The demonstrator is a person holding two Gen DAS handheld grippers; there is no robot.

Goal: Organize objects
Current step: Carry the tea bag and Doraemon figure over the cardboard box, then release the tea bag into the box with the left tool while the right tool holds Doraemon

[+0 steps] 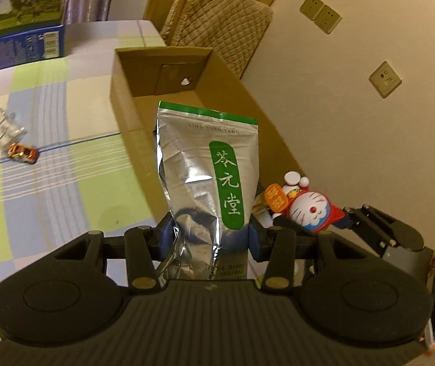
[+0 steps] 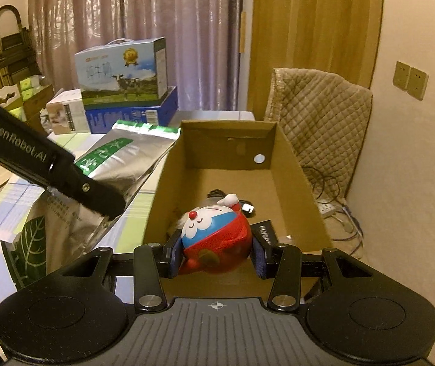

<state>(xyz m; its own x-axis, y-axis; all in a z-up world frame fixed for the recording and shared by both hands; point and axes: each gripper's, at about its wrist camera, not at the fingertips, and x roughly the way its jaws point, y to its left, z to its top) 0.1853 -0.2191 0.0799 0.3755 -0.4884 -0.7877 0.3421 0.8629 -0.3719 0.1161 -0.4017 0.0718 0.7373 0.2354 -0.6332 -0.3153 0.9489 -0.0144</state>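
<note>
My left gripper [image 1: 211,235] is shut on a silver foil bag with a green label [image 1: 208,164], held upright above the near end of an open cardboard box [image 1: 126,97]. The same bag [image 2: 119,158] shows left of the box [image 2: 293,164] in the right wrist view, under the left gripper's black body [image 2: 49,167]. My right gripper [image 2: 215,254] is shut on a red and blue cat figurine [image 2: 217,238], held over the box's near end. That figurine [image 1: 305,207] also appears to the right of the bag in the left wrist view.
A toy car [image 1: 22,152] and a clear plastic case [image 1: 2,126] lie on the checked tablecloth [image 1: 65,183] at the left. Stacked milk cartons [image 2: 123,76] stand at the table's far end. A quilted chair [image 2: 321,113] stands behind the box. Dark items lie on the box floor [image 2: 247,209].
</note>
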